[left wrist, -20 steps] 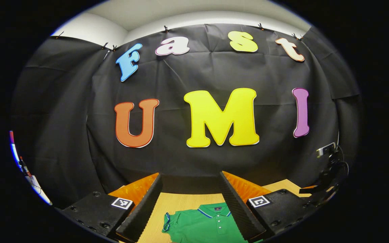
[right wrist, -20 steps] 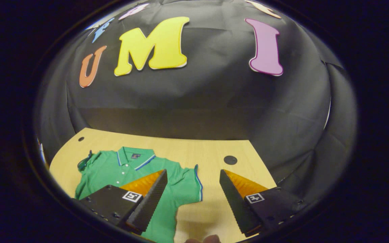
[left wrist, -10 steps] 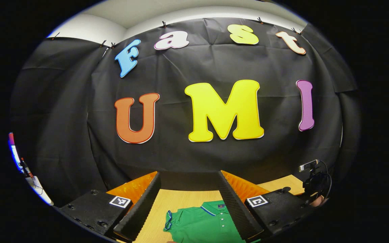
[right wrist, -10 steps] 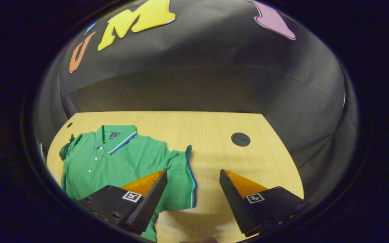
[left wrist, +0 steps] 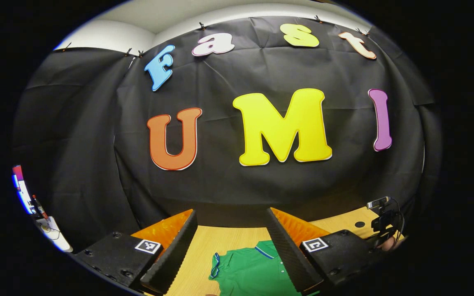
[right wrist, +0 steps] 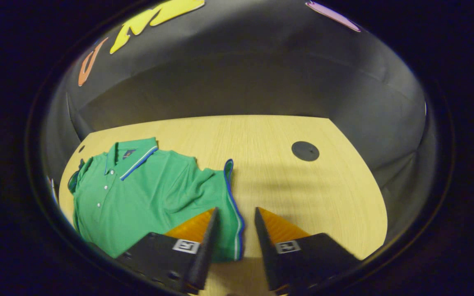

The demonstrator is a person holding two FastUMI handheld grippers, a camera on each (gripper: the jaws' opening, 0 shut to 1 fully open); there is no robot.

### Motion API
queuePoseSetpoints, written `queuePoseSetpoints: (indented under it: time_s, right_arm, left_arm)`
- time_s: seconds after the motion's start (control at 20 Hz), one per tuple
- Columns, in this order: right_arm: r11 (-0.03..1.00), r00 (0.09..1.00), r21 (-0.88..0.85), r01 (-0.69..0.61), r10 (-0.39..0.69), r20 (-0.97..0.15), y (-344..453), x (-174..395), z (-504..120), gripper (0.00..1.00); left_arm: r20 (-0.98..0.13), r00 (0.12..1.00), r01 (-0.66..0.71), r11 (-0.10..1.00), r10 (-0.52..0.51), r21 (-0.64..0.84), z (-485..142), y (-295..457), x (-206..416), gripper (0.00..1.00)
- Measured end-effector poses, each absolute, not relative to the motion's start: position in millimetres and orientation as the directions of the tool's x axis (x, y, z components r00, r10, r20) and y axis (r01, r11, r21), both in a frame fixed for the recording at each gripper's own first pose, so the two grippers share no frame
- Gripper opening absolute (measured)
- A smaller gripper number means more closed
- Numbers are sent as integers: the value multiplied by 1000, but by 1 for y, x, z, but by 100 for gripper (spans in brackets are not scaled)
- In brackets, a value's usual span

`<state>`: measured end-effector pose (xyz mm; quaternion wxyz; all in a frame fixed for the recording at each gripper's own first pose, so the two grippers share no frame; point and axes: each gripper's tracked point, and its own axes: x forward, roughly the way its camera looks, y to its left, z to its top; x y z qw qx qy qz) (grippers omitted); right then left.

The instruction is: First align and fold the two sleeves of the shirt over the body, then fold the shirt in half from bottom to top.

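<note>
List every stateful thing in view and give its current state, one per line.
Green polo shirt with blue-striped collar: lying front-up on the wooden table, sleeves spread, nothing folded yet.
Shirt's blue-edged sleeve cuff: flat, edge lying in the right gripper's gap.
Right gripper: fingers narrowly apart, not gripping.
Left gripper: open, raised, holding nothing.

Recording booth: black cloth wall (left wrist: 237,193), wooden table (right wrist: 278,181).

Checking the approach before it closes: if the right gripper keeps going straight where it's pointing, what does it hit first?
Most likely the blue-trimmed cuff of the shirt's sleeve, lying between the right gripper's open fingers, with the table under it. Depth is hard to judge here.
</note>
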<state>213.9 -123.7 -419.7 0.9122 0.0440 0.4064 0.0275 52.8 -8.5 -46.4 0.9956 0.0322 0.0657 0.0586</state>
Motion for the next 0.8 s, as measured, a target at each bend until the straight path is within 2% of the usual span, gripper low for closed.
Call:
queuePoseSetpoints:
  time_s: [0.1,0.15,0.2,0.25,0.3,0.6,0.8]
  right_arm:
    - [994,663,105,-15,88,-743,-124,212,-416,41]
    - [993,660,114,-23,101,-744,-121,213,-421,36]
    - [993,655,119,-26,107,-748,-119,208,-417,4]
    - [991,653,128,-23,112,-749,-117,207,-413,10]
    - [991,653,136,-16,114,-748,-117,210,-418,0]
    - [977,667,207,44,126,-735,-119,205,-393,0]
    - [973,692,226,37,138,-708,-102,205,-358,0]
  left_arm:
    - [-131,985,-105,992,114,71,-48,-12,54,100]
    - [-130,985,-102,992,111,72,-48,-14,54,100]
    - [-132,986,-98,993,106,71,-48,-16,53,100]
    - [-130,986,-95,993,103,72,-48,-16,53,100]
    - [-129,986,-93,993,101,73,-47,-16,54,100]
    - [-129,985,-106,992,113,64,-49,-7,50,100]
    - [-140,982,-122,992,127,42,-51,-1,45,100]
